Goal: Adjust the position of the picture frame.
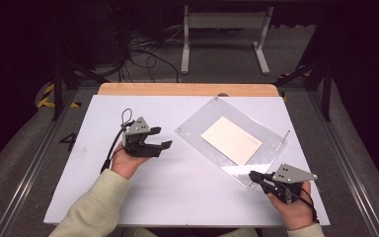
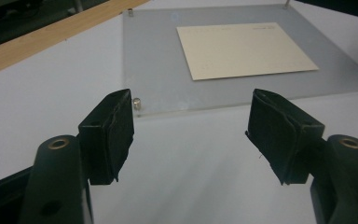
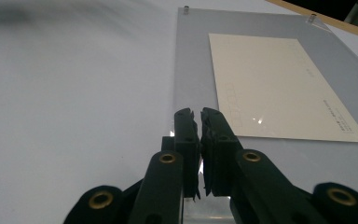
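Presently noted at the right gripper (image 1: 253,175): jaws clamped together, tips set at the near corner of the clear acrylic plate (image 1: 197,123). Seen from the right gripper view as pads pressed nearly flush over the plate's near edge (image 3: 191,70); cannot tell whether a corner fastener or the plate's edge is pinched between them. Carried in the right hand (image 1: 291,207), low over the table (image 1: 177,187).

Next, at the left gripper (image 1: 161,138): jaws released and standing apart, nothing between them. Held in the left hand (image 1: 123,163) above bare table, left of the plate and apart from it, aimed toward the plate's left corner and its small metal standoff (image 2: 137,103).

Further out: plate lying flat and turned diagonally on the white table, right of centre, with a cream card (image 1: 231,140) beneath or within it, square to its edges. Standoffs visible at other corners as well.

Judged as an early stage: one corner attended to by the right gripper, plate not lifted, card not taken out. Left to do: engaging the left side and whatever handling of plate or card follows.
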A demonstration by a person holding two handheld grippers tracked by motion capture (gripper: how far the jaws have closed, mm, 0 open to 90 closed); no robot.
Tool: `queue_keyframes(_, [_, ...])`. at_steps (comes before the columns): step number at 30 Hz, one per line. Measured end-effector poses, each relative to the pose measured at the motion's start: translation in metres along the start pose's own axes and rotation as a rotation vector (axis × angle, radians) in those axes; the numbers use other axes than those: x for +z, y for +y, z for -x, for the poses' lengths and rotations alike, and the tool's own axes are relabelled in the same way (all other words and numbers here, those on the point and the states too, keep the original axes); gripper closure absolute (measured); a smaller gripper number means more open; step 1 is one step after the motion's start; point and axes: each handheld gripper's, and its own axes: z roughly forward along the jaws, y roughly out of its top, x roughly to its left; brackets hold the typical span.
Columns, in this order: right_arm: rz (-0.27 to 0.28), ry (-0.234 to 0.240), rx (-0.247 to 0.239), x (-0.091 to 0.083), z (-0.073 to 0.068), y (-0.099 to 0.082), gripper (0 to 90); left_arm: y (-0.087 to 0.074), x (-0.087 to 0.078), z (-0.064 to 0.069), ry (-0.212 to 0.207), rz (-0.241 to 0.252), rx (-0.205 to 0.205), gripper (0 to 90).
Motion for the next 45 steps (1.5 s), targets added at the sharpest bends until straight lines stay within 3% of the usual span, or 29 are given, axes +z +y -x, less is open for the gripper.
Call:
queue_keyframes(2, [-0.004, 0.006, -0.002, -0.003, -0.002, -0.001, 84.6, 0.004, 0.008, -0.001, 0.004, 0.01, 0.01, 32.6])
queue_keyframes(3, [-0.006, 0.011, 0.004, -0.006, -0.004, -0.002, 84.6, 0.008, 0.017, -0.001, -0.006, -0.017, 0.005, 33.1])
queue_keyframes(7, [-0.012, 0.02, 0.004, -0.011, -0.008, -0.004, 84.7, 0.011, 0.031, -0.002, -0.004, -0.027, 0.013, 35.0])
queue_keyframes(14, [-0.014, 0.031, 0.006, -0.018, -0.014, -0.008, 84.6, -0.001, 0.062, -0.011, 0.001, -0.048, -0.018, 52.1])
queue_keyframes(17, [-0.012, 0.032, 0.008, -0.02, -0.016, -0.009, 84.6, -0.006, 0.071, -0.016, 0.008, -0.05, -0.053, 58.6])
queue_keyframes(20, [-0.013, 0.032, 0.007, -0.02, -0.016, -0.009, 84.6, -0.01, 0.077, -0.019, 0.014, -0.057, -0.052, 62.3])
queue_keyframes(22, [-0.014, 0.034, 0.006, -0.02, -0.017, -0.009, 84.6, -0.012, 0.082, -0.02, 0.023, -0.071, -0.049, 63.3])
queue_keyframes(25, [-0.015, 0.036, 0.005, -0.02, -0.017, -0.009, 84.6, -0.016, 0.088, -0.021, 0.019, -0.094, -0.076, 60.9])
queue_keyframes(28, [-0.016, 0.037, 0.003, -0.021, -0.017, -0.009, 84.6, -0.017, 0.09, -0.021, 0.03, -0.089, -0.087, 59.1])
queue_keyframes(33, [-0.015, 0.045, 0.002, -0.021, -0.018, -0.009, 84.6, -0.016, 0.092, -0.015, 0.045, -0.087, -0.047, 64.4])
queue_keyframes(36, [-0.015, 0.049, 0.0, -0.021, -0.018, -0.009, 84.6, -0.015, 0.095, -0.009, 0.065, -0.101, 0.025, 71.0])
queue_keyframes(40, [-0.017, 0.053, -0.002, -0.021, -0.019, -0.008, 84.6, -0.013, 0.098, -0.011, 0.072, -0.145, 0.011, 77.1])
queue_keyframes(45, [-0.013, 0.052, -0.003, -0.021, -0.019, -0.009, 84.6, -0.012, 0.099, -0.013, 0.068, -0.147, 0.006, 83.2])
